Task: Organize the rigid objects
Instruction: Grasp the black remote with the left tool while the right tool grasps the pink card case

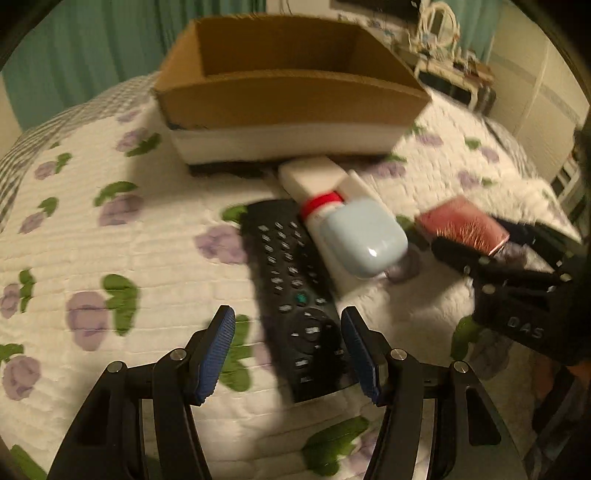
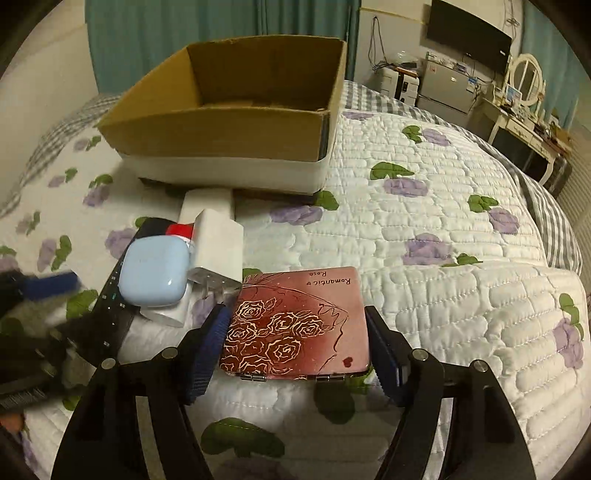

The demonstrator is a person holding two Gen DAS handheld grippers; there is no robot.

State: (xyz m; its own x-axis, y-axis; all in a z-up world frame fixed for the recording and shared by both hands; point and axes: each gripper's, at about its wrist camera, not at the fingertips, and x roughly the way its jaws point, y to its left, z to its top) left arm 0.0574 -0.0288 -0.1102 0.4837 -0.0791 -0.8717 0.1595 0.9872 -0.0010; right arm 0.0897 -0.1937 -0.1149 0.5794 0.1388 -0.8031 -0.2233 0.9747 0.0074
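— Blue-padded and spread wide, the left claw (image 1: 288, 354) hangs over the near end of the black remote (image 1: 295, 295) on the bed (image 1: 110, 229); nothing is between its pads. What about yours?

— Red tin (image 2: 295, 325) with line-drawn roses, lettered "Romantic Rose": it lies flat on the quilt between the fingers of the right claw (image 2: 295, 350). The left pad looks to be against the tin's edge, the right pad sits just beside the other edge. Whether it is really squeezing, I cannot tell.

— Past my remote?

— A pale blue case (image 1: 364, 240) rests on top of a white tube with a red cap (image 1: 319, 201), and a white plug (image 2: 218, 243) lies beside them, prongs toward my camera. All of these are bunched together, the remote touching the tube.

— And farthest?

— The cardboard box (image 2: 229, 125), open on top with a white band around its base, stands on the bed just behind the pile. Teal curtains (image 2: 221, 22) hang beyond it.
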